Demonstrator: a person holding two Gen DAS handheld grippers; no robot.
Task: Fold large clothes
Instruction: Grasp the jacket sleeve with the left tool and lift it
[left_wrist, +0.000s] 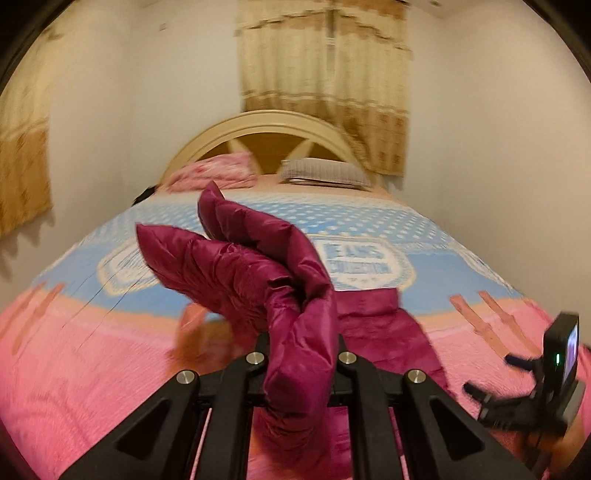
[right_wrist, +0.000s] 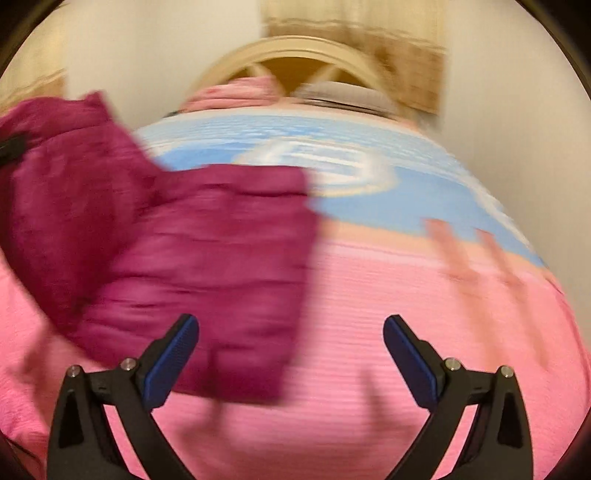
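A shiny magenta puffer jacket (left_wrist: 255, 273) lies partly on the bed. My left gripper (left_wrist: 301, 354) is shut on a bunched fold of it and holds that part lifted above the bedspread, so the fingertips are hidden by cloth. In the right wrist view the jacket (right_wrist: 192, 266) spreads over the left and centre, blurred. My right gripper (right_wrist: 291, 354) is open and empty just above the jacket's near edge. The right gripper also shows at the far right of the left wrist view (left_wrist: 532, 391).
The bed has a pink and blue bedspread (left_wrist: 92, 350) with a white printed badge. A pink pillow (left_wrist: 218, 171) and a grey pillow (left_wrist: 325, 171) lie by the cream headboard (left_wrist: 266, 125). Curtains (left_wrist: 325, 74) hang behind; white walls on both sides.
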